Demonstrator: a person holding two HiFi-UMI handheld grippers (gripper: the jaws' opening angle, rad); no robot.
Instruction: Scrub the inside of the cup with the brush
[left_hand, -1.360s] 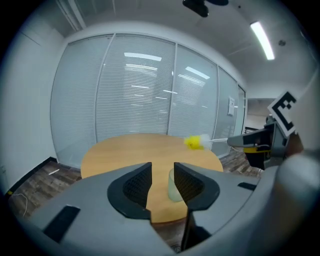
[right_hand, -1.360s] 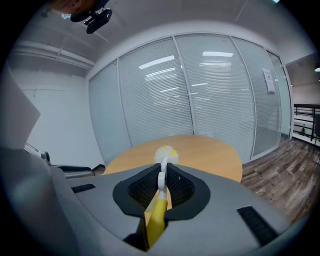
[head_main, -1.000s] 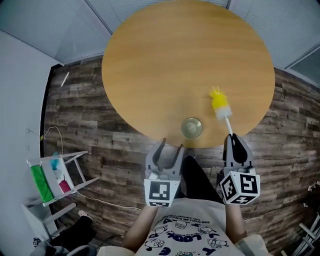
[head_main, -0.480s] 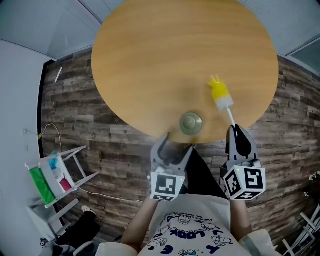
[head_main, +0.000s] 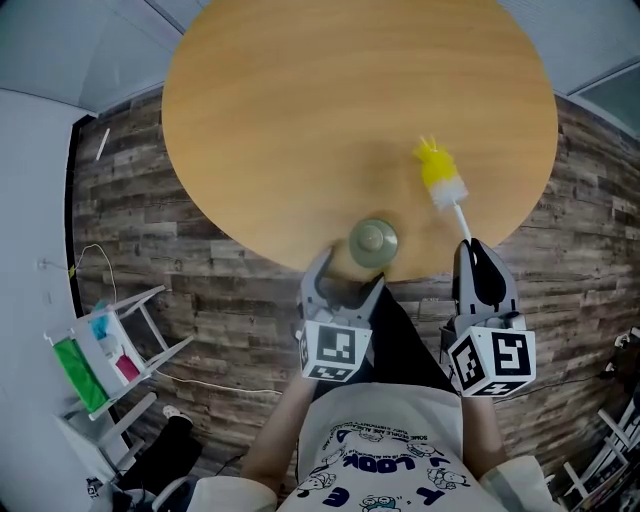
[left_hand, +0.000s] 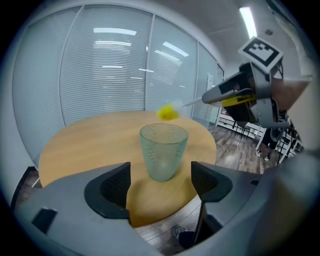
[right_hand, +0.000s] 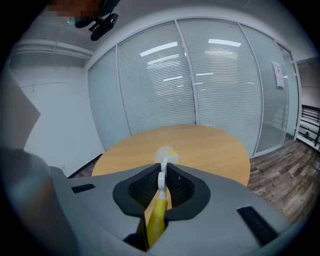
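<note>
While left tool opens, empty, cup stands just ahead at surface near edge: looks light, tippy; clasp mid-wall. Right tool clamps brush handle.

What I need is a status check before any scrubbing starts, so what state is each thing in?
cup: upright near the table's edge, looks empty, untouched.
brush: held by its handle, head over the table, not in the cup.
left gripper: jaws opening, wide apart, nothing gripped, cup just ahead.
right gripper: shut on the brush handle.
table: carries only the cup.
</note>
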